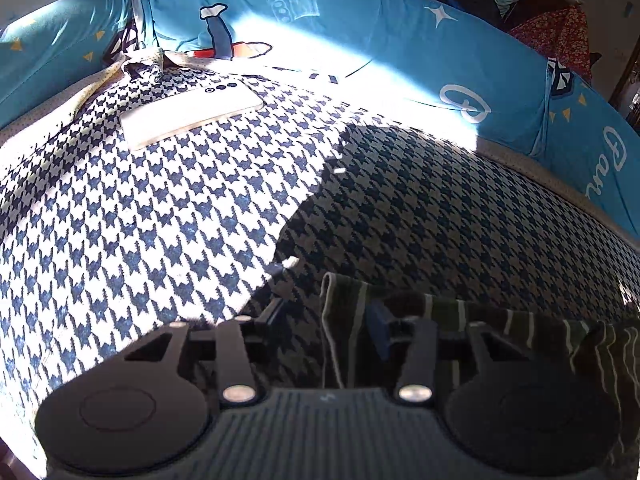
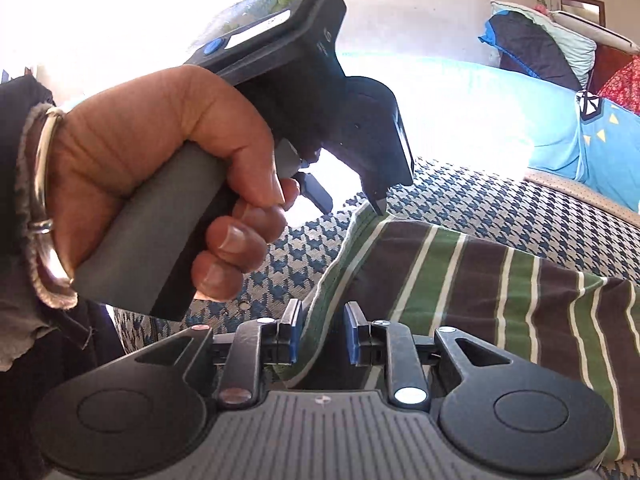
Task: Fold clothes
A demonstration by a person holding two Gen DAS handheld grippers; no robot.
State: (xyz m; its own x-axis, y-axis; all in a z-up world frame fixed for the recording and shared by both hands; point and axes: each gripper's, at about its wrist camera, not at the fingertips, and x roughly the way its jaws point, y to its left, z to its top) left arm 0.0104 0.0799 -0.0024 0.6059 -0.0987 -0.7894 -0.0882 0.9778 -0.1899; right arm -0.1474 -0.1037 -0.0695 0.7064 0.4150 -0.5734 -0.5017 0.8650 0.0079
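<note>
Garment (image 2: 480, 280), striped, lies on the bed (image 1: 160, 220); right gripper (image 2: 322, 338) spread around its edge, ready to pinch; left gripper (image 1: 328, 328) apparently spread too.

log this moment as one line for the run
stage: grasping garment edge | left gripper: tips on striped garment corner | right gripper: open, straddling edge | surface: houndstooth cover | phone aside

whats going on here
A person is folding a striped garment on a houndstooth cover, a handheld gripper in each hand. The left gripper touches its far edge. The right gripper is open around the near edge, not clamped. A white phone lies further back.
</note>
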